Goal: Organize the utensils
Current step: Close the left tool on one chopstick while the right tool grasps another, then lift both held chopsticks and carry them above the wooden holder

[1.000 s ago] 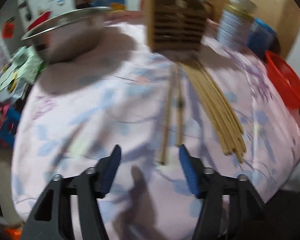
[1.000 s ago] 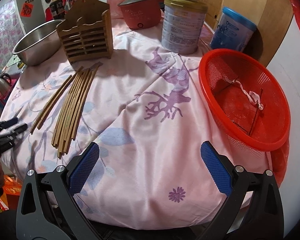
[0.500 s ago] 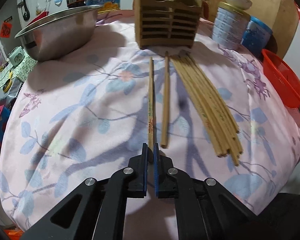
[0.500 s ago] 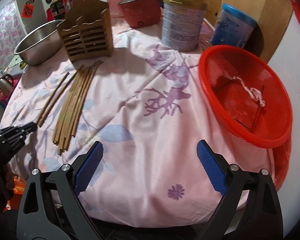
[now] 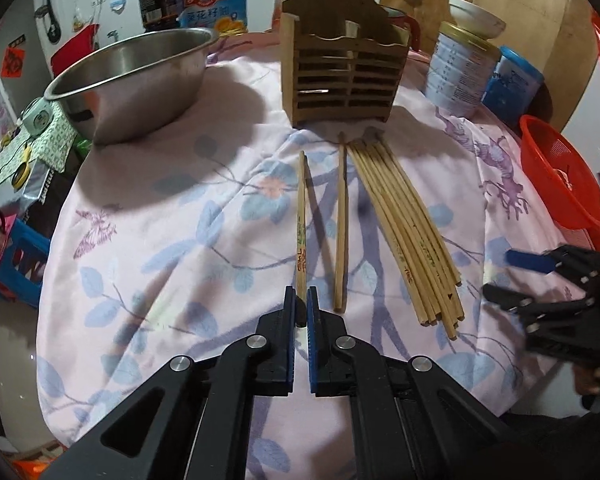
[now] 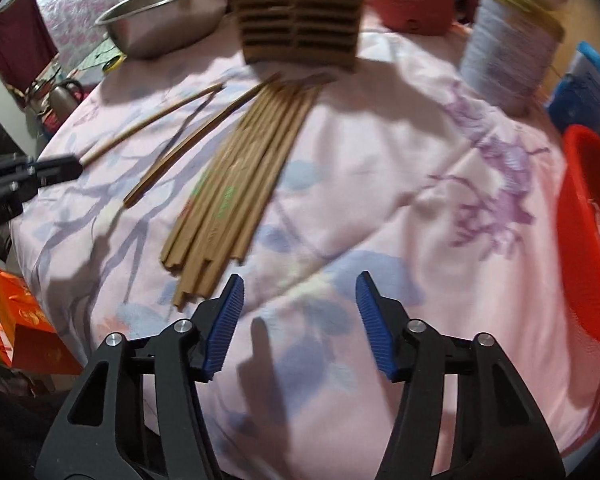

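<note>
Left wrist view: the left gripper [image 5: 301,300] is clenched on the near end of a single printed bamboo chopstick [image 5: 301,224]; the blue pads meet on it, whereas a second ago they stood apart. The gripped chopstick runs away from the jaws toward the slatted wooden utensil holder [image 5: 346,74], and its near end sits slightly higher above the cloth than half a second ago. A second loose bamboo chopstick [image 5: 341,224] lies just beside it on the floral pink tablecloth [image 5: 160,240]. The bundle of bamboo chopsticks [image 5: 410,232] lies further right, fanned from the holder's base. A stainless steel bowl [image 5: 134,80] stands at the far left, a red mesh basket [image 5: 556,176] at the right edge. Bare cloth to the left of the gripped chopstick gives open room. The right gripper [image 5: 496,276] appears at the right margin, near the bundle's near ends; it was absent there before.

Right wrist view: the right gripper [image 6: 300,320] stands half open with nothing between its pads; its jaws have just been closing from full width. It hangs over bare cloth just beside the bundle's near ends, having come in from the basket side. The picture is motion-blurred. The left gripper holds its chopstick at the left edge.
</note>
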{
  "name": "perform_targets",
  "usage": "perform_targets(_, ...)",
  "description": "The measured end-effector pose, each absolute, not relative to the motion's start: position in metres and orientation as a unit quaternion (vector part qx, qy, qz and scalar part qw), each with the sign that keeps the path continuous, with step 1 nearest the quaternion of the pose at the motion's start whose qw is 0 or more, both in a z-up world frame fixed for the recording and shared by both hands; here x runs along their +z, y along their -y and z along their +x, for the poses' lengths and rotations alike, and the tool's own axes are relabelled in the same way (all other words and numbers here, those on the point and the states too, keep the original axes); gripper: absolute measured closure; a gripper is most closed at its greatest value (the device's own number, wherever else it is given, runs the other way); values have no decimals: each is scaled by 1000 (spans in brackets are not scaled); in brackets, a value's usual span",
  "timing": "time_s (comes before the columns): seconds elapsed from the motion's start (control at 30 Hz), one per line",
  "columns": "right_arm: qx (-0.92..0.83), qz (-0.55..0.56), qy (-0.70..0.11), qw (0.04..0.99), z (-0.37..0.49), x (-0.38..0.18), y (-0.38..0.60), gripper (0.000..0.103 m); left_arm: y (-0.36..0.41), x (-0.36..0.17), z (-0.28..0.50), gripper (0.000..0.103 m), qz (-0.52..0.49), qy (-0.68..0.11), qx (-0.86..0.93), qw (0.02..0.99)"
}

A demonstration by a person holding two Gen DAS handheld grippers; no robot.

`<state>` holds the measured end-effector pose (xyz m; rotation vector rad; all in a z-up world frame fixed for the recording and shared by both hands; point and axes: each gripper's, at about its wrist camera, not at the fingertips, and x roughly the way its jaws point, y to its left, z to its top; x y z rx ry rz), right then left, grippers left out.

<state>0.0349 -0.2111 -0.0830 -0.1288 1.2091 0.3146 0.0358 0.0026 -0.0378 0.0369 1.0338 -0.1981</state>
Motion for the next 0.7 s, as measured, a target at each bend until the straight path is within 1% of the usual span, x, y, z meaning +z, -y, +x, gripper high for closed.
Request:
perform_targets(0.07, 145, -50, -564, 811, 36, -87, 206, 54, -2, -39, 38, 97, 19, -496, -105, 862)
perform_targets(0.13, 137, -52, -555, 819, 36, -90, 200, 58, -1, -43, 40, 97, 21, -502, -115, 857)
perform_targets(0.17, 133, -54, -552, 821, 35, -93, 197, 61, -1, -44, 40, 97, 22, -504, -120, 855)
perform_targets(0.2, 129, -58, -544, 827, 33, -94, 195, 62, 0, -46, 40, 97, 22, -506, -128, 853)
perform_targets(0.33, 119, -50, -528, 840, 34, -95, 191, 70, 1, -54, 42, 97, 38, -513, -153, 844)
perform_targets(0.4, 115, -33, -522, 844, 35, -97, 191, 79, -1, -56, 44, 97, 44, -515, -164, 840)
perform_targets(0.43, 107, -25, -522, 846, 36, -98, 193, 89, -2, -57, 46, 97, 46, -515, -168, 839)
perform_targets(0.47, 98, -17, -523, 846, 36, -98, 194, 97, -4, -57, 48, 97, 47, -515, -172, 838)
perform_targets(0.53, 76, -10, -526, 847, 36, -96, 197, 100, -7, -57, 52, 97, 51, -513, -180, 838)
perform_targets(0.7, 34, -4, -508, 860, 30, -74, 212, 100, -13, -52, 58, 97, 49, -506, -193, 839)
